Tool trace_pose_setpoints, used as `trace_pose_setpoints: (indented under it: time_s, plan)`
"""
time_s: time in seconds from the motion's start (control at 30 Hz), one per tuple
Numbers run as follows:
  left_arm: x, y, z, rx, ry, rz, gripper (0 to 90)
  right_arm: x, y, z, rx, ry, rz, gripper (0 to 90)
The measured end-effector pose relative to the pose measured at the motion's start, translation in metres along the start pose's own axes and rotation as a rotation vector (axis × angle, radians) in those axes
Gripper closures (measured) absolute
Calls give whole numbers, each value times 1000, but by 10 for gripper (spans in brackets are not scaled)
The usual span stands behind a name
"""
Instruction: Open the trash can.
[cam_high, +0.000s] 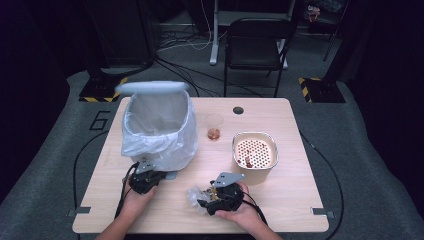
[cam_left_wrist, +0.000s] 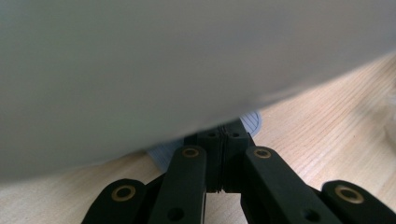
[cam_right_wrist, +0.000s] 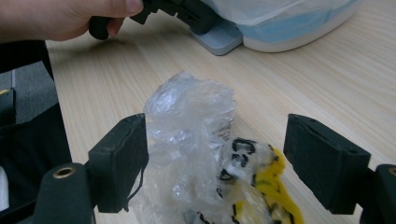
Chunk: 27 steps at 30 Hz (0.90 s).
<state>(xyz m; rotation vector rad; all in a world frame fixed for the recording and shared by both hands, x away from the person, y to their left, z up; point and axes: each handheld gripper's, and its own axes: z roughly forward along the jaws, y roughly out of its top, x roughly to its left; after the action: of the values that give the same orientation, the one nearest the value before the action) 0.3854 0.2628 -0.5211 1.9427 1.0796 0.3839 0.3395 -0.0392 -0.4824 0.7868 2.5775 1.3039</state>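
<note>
Lying on the table (cam_high: 280, 200) between the wide-apart jaws of the right gripper (cam_right_wrist: 233, 154), the crumpled wrapper (cam_right_wrist: 196, 135) sits nearer it than the left gripper (cam_left_wrist: 223, 163), closed at the bin's pedal (cam_right_wrist: 219, 37).

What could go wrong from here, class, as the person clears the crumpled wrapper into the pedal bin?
1. The right gripper has open jaws around the crumpled wrapper, with only the left pad touching it; a loose bite could let it slip.
2. The left gripper, jaws shut, presses the pedal; if it slides off, the lid may drop.
3. The cup stands close beside the bin and could be knocked.
</note>
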Motion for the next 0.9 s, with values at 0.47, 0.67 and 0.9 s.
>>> trace_pose_setpoints:
  time_s: [0.47, 0.67, 0.9]
  plan:
    - [3, 0, 1, -12, -19, -34, 892, -1, -20, 30, 124, -14, -41, 560]
    - [4, 0, 1, -7, -19, -23, 892, 0, -21, 31, 141, 1, -89, 685]
    - [4, 0, 1, -14, -23, -37, 892, -1, -13, 23, 133, 21, -48, 738]
